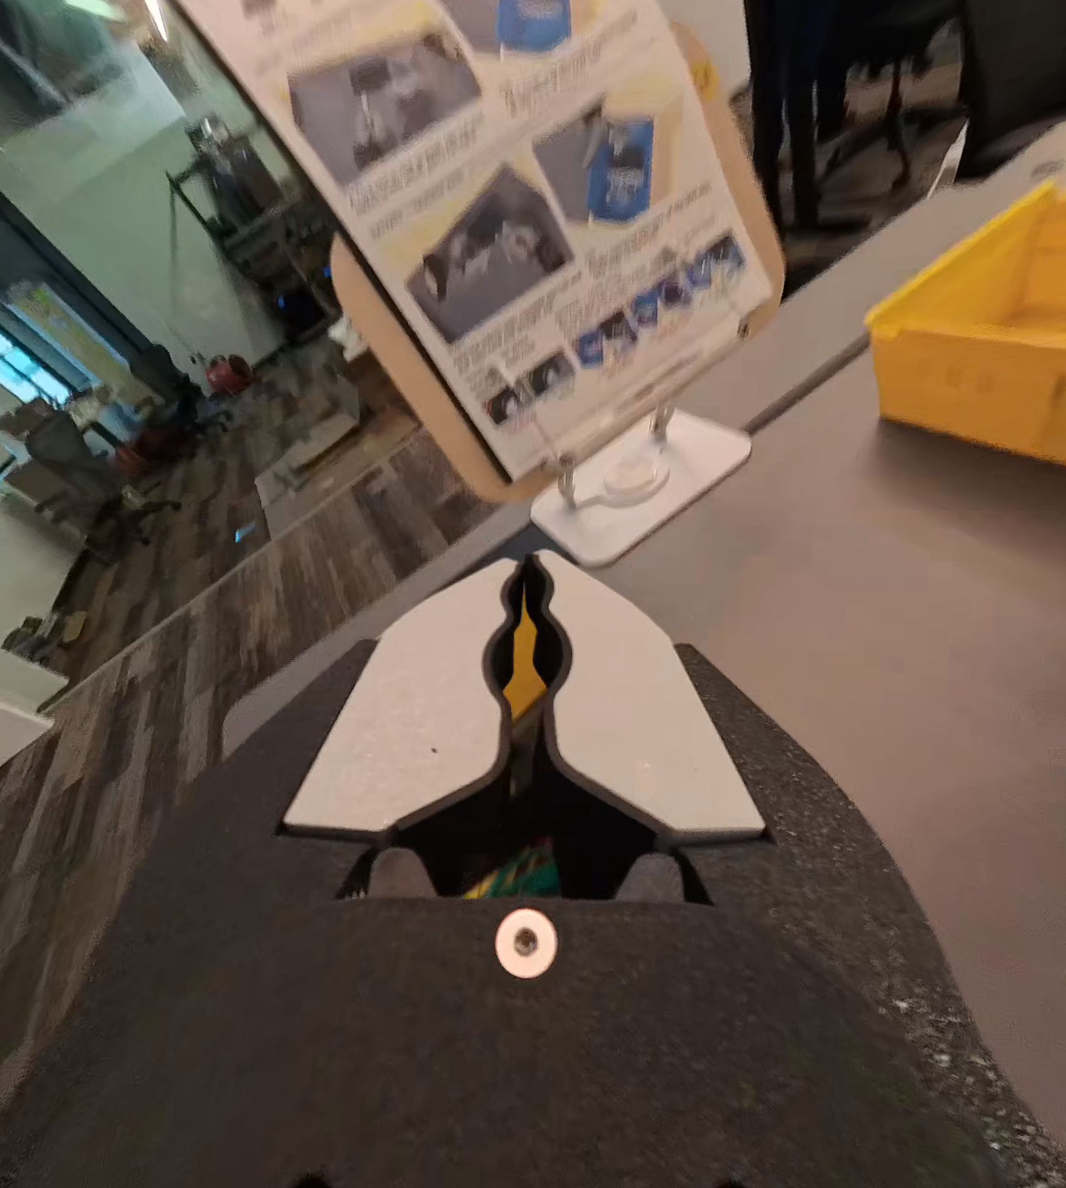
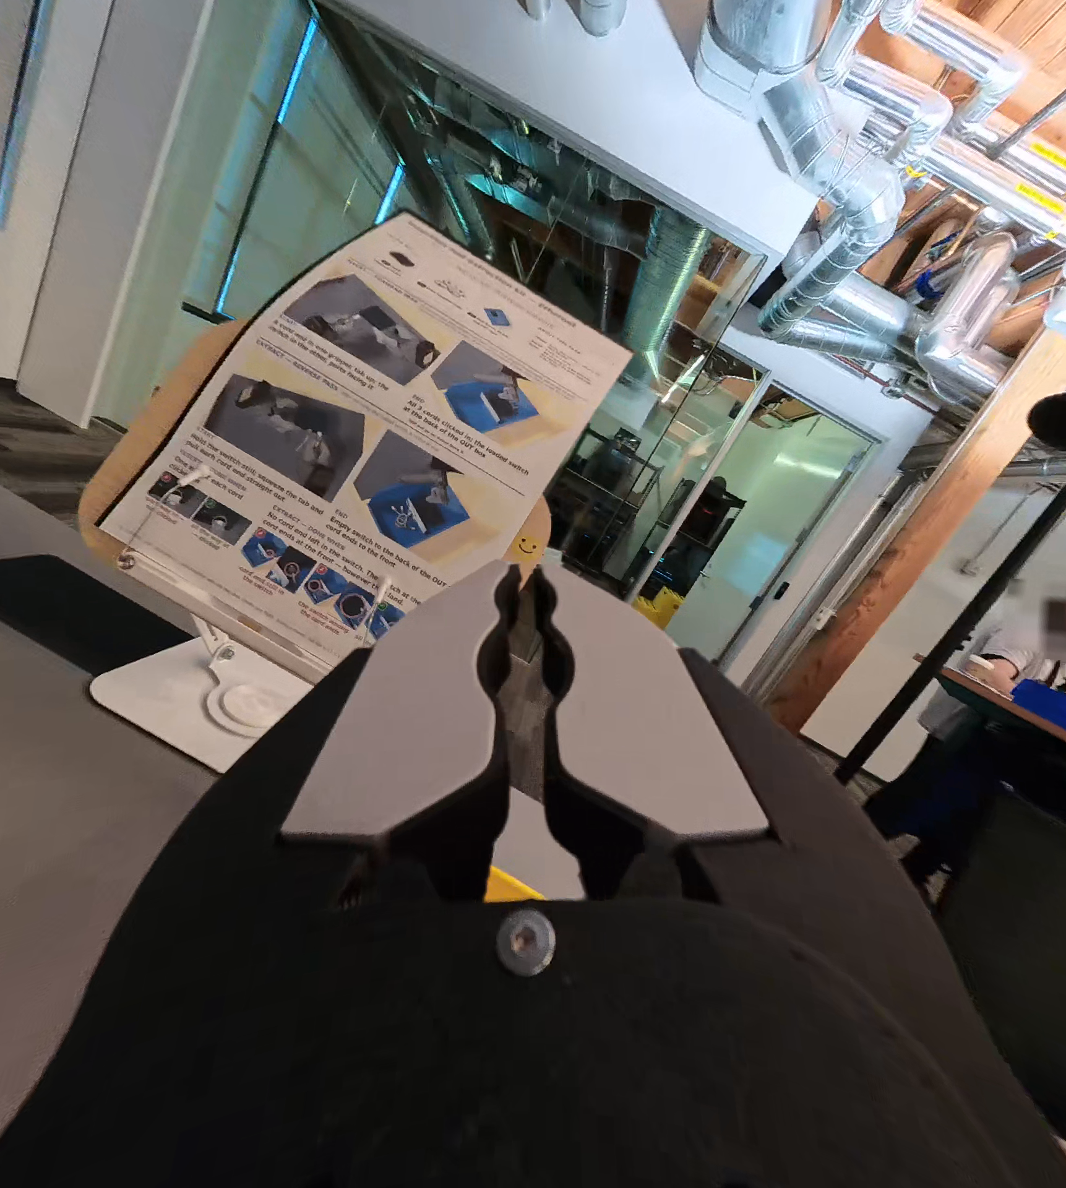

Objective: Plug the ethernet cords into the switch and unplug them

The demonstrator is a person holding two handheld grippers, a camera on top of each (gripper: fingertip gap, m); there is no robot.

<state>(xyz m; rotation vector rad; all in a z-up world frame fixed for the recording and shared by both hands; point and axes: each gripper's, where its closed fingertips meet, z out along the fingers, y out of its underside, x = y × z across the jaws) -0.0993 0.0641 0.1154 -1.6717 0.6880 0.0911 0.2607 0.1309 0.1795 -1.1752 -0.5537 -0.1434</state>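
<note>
No switch and no ethernet cord shows clearly in either view. My left gripper [image 1: 527, 569] is shut, its grey fingertips touching, with nothing between them; it hovers over the grey table [image 1: 838, 643] near its edge. Something yellow [image 1: 520, 668] shows below through the slit between the fingers, and green and yellow strands [image 1: 514, 877] show under the gripper's body; I cannot tell what they are. My right gripper [image 2: 522, 578] is shut with only a hairline slit at the tips and nothing between the pads. It is raised and points at the instruction sheet [image 2: 350, 450].
The instruction sheet [image 1: 517, 193] stands on a white stand base [image 1: 639, 488] at the table edge, close ahead of both grippers. A yellow bin [image 1: 999, 360] sits at the right. A black mat [image 2: 54, 604] lies at the left. A person [image 2: 999, 662] sits at a far table. The gap from one gripper's tips to the other's is roughly 40 centimeters.
</note>
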